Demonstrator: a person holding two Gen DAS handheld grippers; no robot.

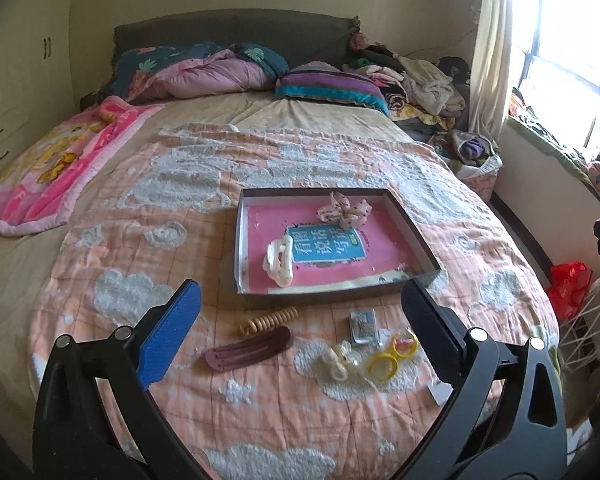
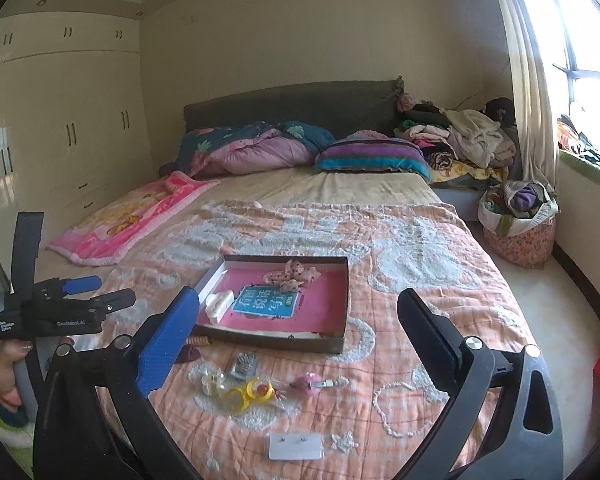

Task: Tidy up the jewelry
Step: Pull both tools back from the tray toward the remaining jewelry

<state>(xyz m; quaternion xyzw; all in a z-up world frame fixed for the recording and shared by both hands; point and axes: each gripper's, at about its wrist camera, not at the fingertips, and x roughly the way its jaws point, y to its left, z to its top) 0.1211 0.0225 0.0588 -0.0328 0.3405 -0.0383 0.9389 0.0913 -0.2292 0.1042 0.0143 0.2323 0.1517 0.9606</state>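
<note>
Left tool [image 1: 300,296]: spread wide and holding nothing — one finger faced with a ribbed blue pad, the other plain black; it hangs over the near end of the bed.
Left tool, seen from the right wrist: its black body sits at the far left edge in a hand [image 2: 4,364], with white lettering that looks like "GenRobot.AI".
Quilt [image 1: 120,240]: peach grid pattern with raised, nubbly white cloud shapes; plenty of bare quilt left of the box.
Dark hair clip [image 1: 249,349]: long, flat, maroon and slotted, lying slantwise on the quilt.
Wooden spiral piece [image 1: 269,318]: a row of pale rings just behind the clip, short of the box's front wall.
Box [image 1: 320,292]: shallow, rectangular, dark-walled, open on top, lying mid-bed.
Box floor: a pink booklet [image 1: 340,256] with a teal panel of Chinese characters — too small for me to read surely.
Cream claw clip [image 1: 278,263]: glossy, toothed, inside the box at its near-left part.
Dotted fabric bow [image 1: 343,211]: soft, pale pink, inside the box by the far wall.
Loose jewelry: silver foil packet [image 1: 363,326], clear beaded piece [image 1: 340,358] and yellow rings [image 1: 392,354], huddled on the quilt in front of the box.
Right tool [image 2: 298,308]: also wide apart, nothing between the fingers, above the quilt.
Pink hairpin [image 2: 310,383]: right of the yellow rings.
White earring card [image 2: 296,446]: flat rectangle with two small studs, nearest the camera.
Right edge: the quilt ends at the mattress side, then pale floor.
</note>
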